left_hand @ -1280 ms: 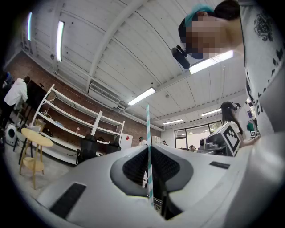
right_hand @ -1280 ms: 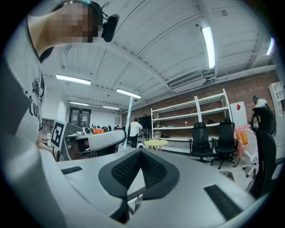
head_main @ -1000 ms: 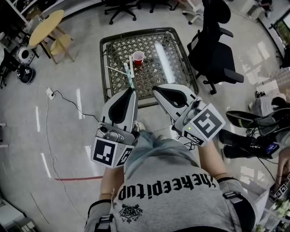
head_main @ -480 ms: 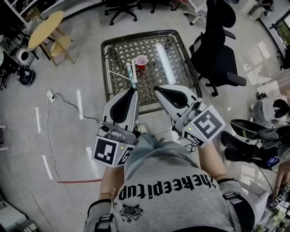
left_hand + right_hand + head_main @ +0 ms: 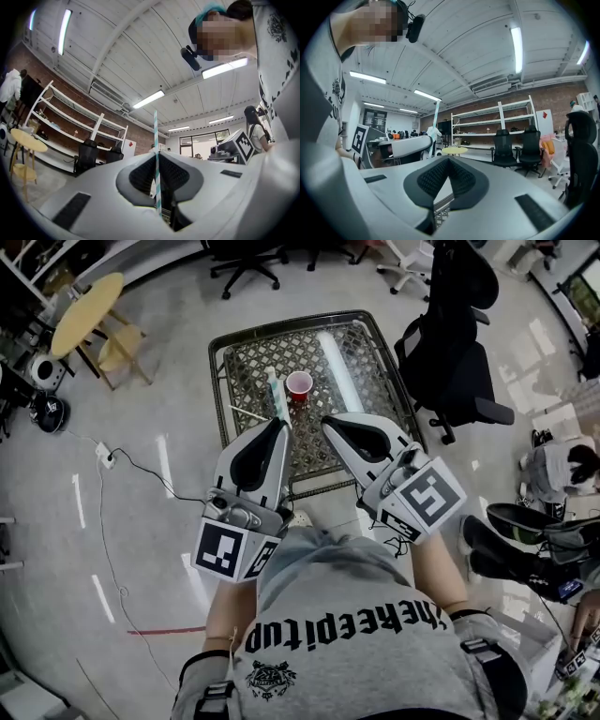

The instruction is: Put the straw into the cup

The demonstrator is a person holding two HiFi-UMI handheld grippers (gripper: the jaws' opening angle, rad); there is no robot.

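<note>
A red cup (image 5: 299, 383) stands upright on the lattice-topped table (image 5: 239, 343). A teal-and-white striped straw (image 5: 277, 395) sticks out past the tip of my left gripper (image 5: 280, 424), which is shut on it; its far end lies just left of the cup in the head view. In the left gripper view the straw (image 5: 156, 154) rises straight up from between the closed jaws. My right gripper (image 5: 326, 421) is level with the left one, shut, with nothing in it. The right gripper view shows the left gripper (image 5: 410, 146) and its straw (image 5: 435, 122) off to the left.
A second thin straw (image 5: 248, 412) lies on the table's left side. A black office chair (image 5: 459, 371) stands close to the table's right edge. A yellow round table (image 5: 86, 301) and stool are far left. A cable (image 5: 122, 451) runs across the floor at left.
The table and cup have drawn closer to both gripper tips, and the straw's end now lies beside the cup. Both grippers keep the same pose and hold.
</note>
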